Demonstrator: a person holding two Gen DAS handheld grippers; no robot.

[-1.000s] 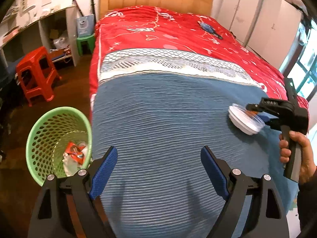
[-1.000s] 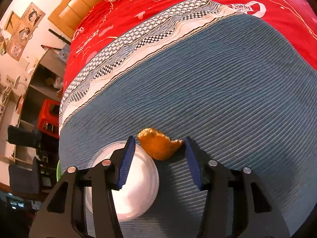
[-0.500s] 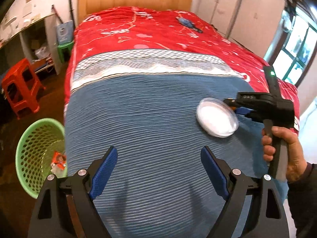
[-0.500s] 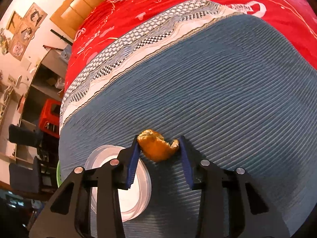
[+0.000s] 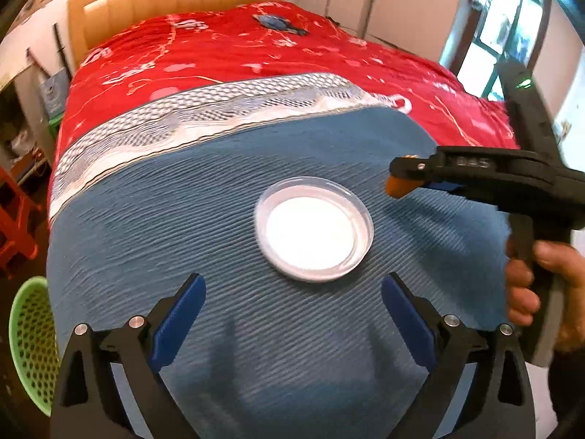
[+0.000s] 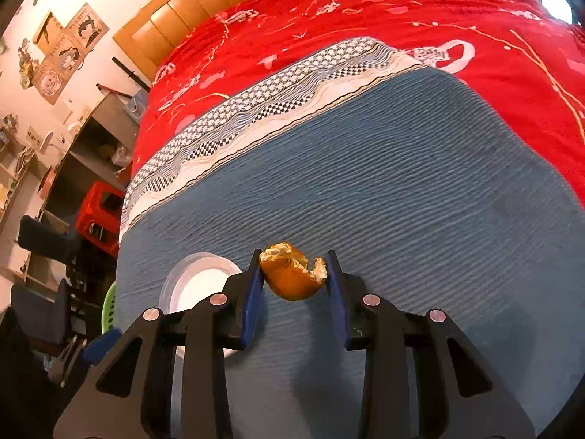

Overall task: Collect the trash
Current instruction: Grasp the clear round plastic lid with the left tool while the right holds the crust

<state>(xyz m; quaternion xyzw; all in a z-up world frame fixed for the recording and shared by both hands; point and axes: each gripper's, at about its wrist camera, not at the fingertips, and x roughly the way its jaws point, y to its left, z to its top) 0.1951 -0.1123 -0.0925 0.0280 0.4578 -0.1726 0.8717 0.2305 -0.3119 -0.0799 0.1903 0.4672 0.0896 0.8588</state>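
So the right claw (image 6: 292, 278) has now clamped down on the orange peel (image 6: 290, 274). A second ago its fingers sat wide on either side of the peel with gaps showing, and half a second ago they were closing in; now both blue pads touch it and the peel looks lifted just off the blue blanket (image 6: 402, 190). In the left view you can only see a bit of orange poking out at the tip of that claw (image 5: 400, 184), just to the right of the clear plastic lid (image 5: 314, 228).

The left claw (image 5: 290, 305) is wide open with nothing in it, same as before, hovering over the blanket on the near side of the lid. That view has swung a lot though: the lid used to be far off to the right, now it's pretty much centred ahead of the open fingers.

The green basket (image 5: 31, 344) has slid from well in view to the bottom-left edge, left of the lid, beside the bed.
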